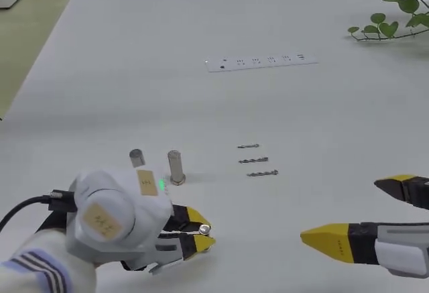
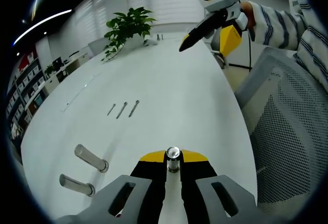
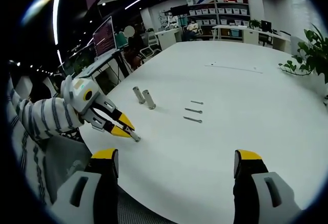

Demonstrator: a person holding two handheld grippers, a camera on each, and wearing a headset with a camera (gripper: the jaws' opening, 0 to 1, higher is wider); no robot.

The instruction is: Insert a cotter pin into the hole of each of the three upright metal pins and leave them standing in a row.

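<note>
My left claw [image 1: 204, 234] is clamped on one metal pin [image 2: 173, 158], and my right claw [image 3: 175, 157] is wide apart, empty. The cotter pins [image 1: 257, 160] lie on the table [image 1: 322, 105] ahead-left of it, long axes running sideways across me.

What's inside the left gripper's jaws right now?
One metal pin, clamped in the left gripper; its end sticks out. The rest of the shaft is covered by the jaws.
</note>
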